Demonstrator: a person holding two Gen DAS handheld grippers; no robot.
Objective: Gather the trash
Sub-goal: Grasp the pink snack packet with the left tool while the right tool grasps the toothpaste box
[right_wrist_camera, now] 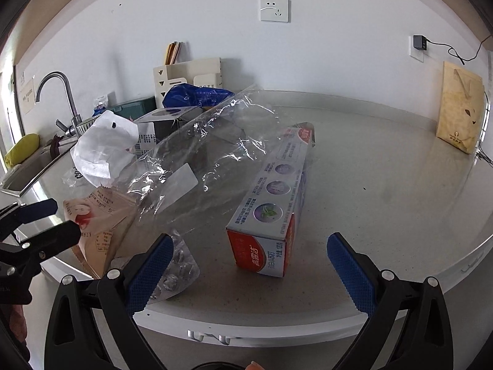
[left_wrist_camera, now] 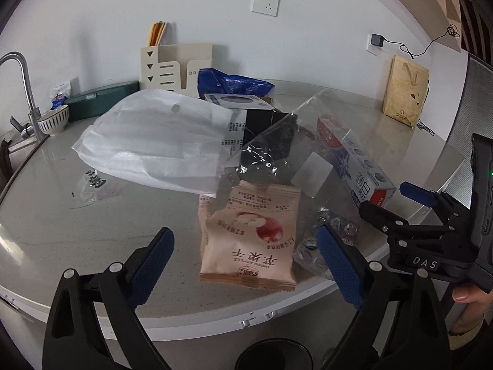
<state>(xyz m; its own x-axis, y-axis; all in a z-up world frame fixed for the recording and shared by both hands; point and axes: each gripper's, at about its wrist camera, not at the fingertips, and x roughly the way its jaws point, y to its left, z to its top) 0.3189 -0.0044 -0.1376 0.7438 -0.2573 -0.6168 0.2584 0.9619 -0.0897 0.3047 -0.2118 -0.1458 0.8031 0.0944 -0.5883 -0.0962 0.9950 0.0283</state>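
Note:
A pink dried-apple snack packet (left_wrist_camera: 249, 240) lies at the counter's front edge, between the open jaws of my left gripper (left_wrist_camera: 246, 262). A used blister pack (left_wrist_camera: 326, 240) lies just right of it. A white foam bag (left_wrist_camera: 154, 141), a clear plastic wrapper (left_wrist_camera: 295, 141) and a toothpaste box (left_wrist_camera: 357, 163) lie behind. In the right wrist view my right gripper (right_wrist_camera: 249, 268) is open and empty, with the toothpaste box (right_wrist_camera: 271, 209) ahead between its fingers, the blister pack (right_wrist_camera: 175, 271) by the left finger and the clear wrapper (right_wrist_camera: 209, 154) beyond.
A black box (left_wrist_camera: 246, 108) and a blue bag (left_wrist_camera: 231, 83) sit behind the pile. A sink with faucet (left_wrist_camera: 21, 92) and a bowl (left_wrist_camera: 55, 120) are at the left. A brown paper bag (left_wrist_camera: 403, 92) stands at the far right. A dark bin rim (left_wrist_camera: 274, 354) shows below the counter edge.

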